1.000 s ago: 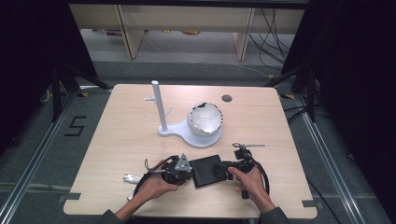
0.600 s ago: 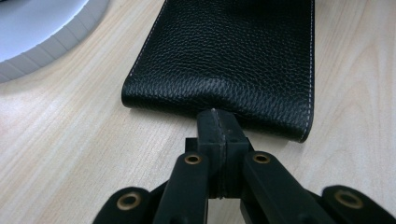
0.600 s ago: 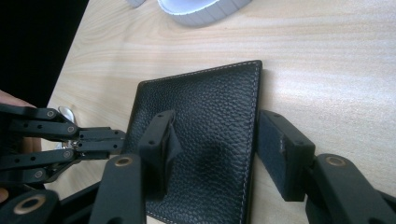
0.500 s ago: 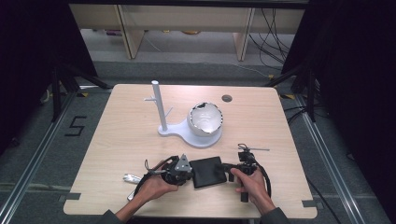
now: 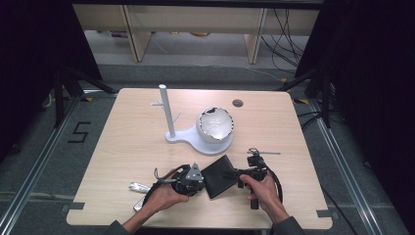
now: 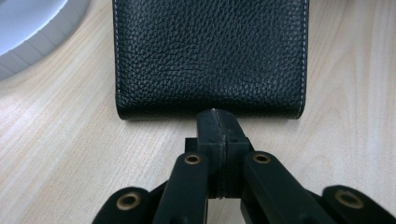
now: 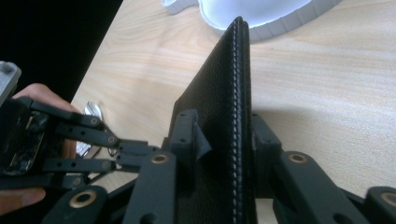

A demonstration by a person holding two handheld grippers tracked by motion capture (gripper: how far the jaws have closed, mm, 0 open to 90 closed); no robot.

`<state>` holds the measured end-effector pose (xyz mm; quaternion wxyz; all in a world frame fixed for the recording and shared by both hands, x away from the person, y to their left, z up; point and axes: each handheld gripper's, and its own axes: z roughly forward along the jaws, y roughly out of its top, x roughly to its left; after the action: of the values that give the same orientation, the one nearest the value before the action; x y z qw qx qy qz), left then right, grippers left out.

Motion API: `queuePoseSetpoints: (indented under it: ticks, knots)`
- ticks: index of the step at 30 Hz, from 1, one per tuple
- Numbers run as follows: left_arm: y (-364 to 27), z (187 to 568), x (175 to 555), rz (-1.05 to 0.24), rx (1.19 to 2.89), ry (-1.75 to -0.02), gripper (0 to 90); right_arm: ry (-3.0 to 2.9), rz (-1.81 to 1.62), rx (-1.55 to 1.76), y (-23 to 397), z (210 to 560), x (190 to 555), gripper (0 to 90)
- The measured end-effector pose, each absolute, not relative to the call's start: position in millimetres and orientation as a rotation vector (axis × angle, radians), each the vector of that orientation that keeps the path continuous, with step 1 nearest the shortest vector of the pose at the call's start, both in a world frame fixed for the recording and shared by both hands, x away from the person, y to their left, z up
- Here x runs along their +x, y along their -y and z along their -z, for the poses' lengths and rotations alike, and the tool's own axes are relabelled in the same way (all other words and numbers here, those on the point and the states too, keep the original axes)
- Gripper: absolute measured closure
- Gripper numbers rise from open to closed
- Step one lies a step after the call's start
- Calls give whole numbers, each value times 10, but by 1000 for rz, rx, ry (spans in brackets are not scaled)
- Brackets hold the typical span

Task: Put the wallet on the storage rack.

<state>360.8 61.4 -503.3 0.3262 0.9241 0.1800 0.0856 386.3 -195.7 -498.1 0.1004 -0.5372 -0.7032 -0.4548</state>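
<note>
Fingers, left gripper (image 6: 217, 122): pressed together, tips butted against the near edge of the black leather wallet (image 6: 210, 56). Fingers, right gripper (image 7: 219, 140): just closing, pads clamped on both faces of the wallet's edge. Wallet: near front of the wooden table (image 5: 127, 142), between both hands. Beyond: white stand (image 5: 169, 117), its base carrying a white bowl (image 5: 214, 125).

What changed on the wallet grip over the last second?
The right gripper has just been closing its jaws, and they now clamp the black leather wallet by its stitched edge, with the wallet between the pads. The left gripper stayed shut at the wallet's opposite edge. Wallet, white stand and both hands sit about where they were.
</note>
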Motion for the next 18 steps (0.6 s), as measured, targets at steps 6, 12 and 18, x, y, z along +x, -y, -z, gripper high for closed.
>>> queuePoseSetpoints:
  ticks: [6,12,18]
  knots:
    - [-608,5026,3602,-234,2431,-471,890,2072,1351,-1517,1959,4925,3875,770]
    - [-654,5006,3606,-251,2421,-483,864,2069,1320,-1486,1886,4821,3878,791]
    - [-764,4928,3553,-220,2351,-540,698,2158,1310,-1432,1825,4695,3921,795]
